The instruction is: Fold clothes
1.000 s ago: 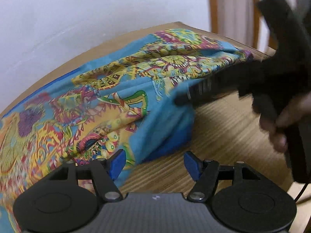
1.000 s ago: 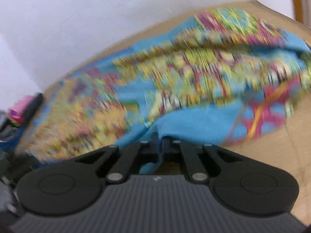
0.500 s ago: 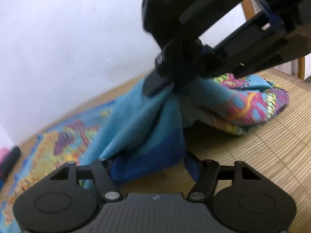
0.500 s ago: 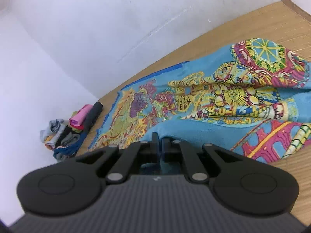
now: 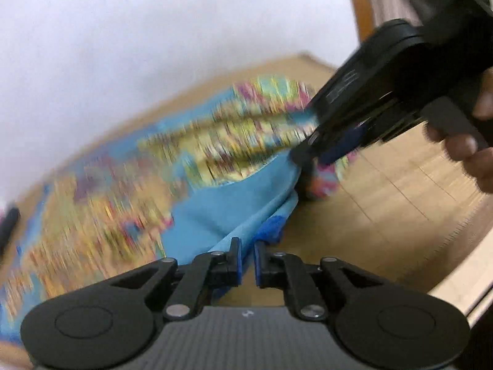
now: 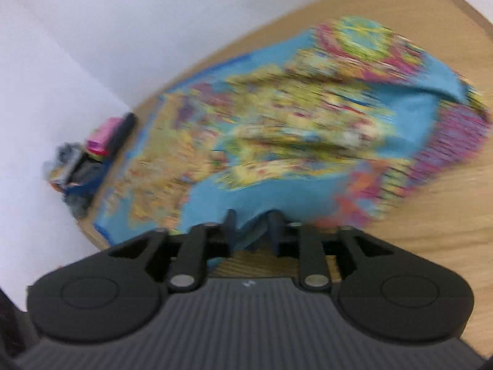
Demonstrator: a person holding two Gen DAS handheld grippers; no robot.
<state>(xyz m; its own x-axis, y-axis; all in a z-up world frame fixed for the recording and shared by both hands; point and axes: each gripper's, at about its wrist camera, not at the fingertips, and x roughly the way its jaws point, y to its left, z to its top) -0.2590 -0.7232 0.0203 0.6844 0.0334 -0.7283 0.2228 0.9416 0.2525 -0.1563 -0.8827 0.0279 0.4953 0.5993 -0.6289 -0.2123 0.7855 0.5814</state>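
A bright blue cloth (image 5: 215, 209) with a yellow and pink pattern lies spread and bunched on the wooden table (image 5: 385, 215). My left gripper (image 5: 245, 259) is at the cloth's near plain-blue edge, its jaws closing, and a taut fold runs between its pads. My right gripper (image 5: 308, 157), held by a hand (image 5: 474, 160), reaches down to the same fold from the upper right. In the right wrist view the cloth (image 6: 308, 123) is blurred, and the right gripper (image 6: 251, 225) has its jaws opening, the blue edge hanging loose between them.
A small pile of folded clothes (image 6: 86, 160) lies in the far left corner against the white wall. Bare table (image 6: 431, 215) lies to the right of the cloth. A wooden frame (image 5: 354, 9) stands beyond the table's far end.
The left jaws went from wide open to nearly closed on the cloth's edge. The right jaws, shut on the cloth before, have parted. Both grippers have shifted and the views are blurred.
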